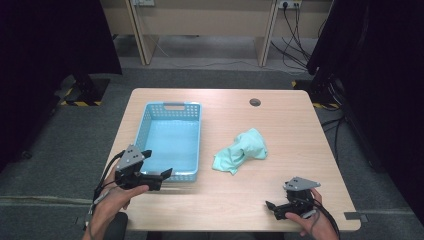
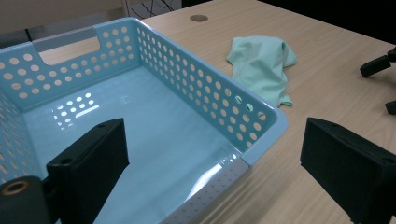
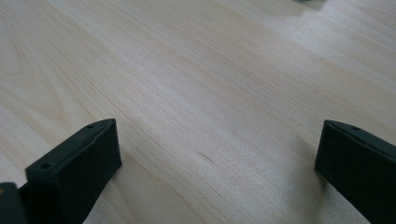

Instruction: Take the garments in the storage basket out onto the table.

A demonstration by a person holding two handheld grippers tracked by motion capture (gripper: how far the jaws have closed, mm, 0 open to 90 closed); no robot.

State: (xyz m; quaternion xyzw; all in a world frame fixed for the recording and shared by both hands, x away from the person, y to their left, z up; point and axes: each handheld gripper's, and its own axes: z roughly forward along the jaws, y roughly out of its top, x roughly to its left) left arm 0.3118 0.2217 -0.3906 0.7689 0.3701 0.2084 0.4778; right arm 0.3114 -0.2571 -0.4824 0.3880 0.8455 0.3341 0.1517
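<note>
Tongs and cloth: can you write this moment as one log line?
left tongs: open, at basket near corner | right tongs: open, over bare table | cloth: crumpled beside basket, untouched | basket: empty

A light wooden table (image 1: 280, 150) holds a pale blue perforated basket (image 1: 150, 120) on its left side and a crumpled mint-green cloth (image 1: 241, 150) near centre.

black left gripper (image 1: 156, 168) and right gripper (image 1: 270, 209), grey triangular top plates.
</note>
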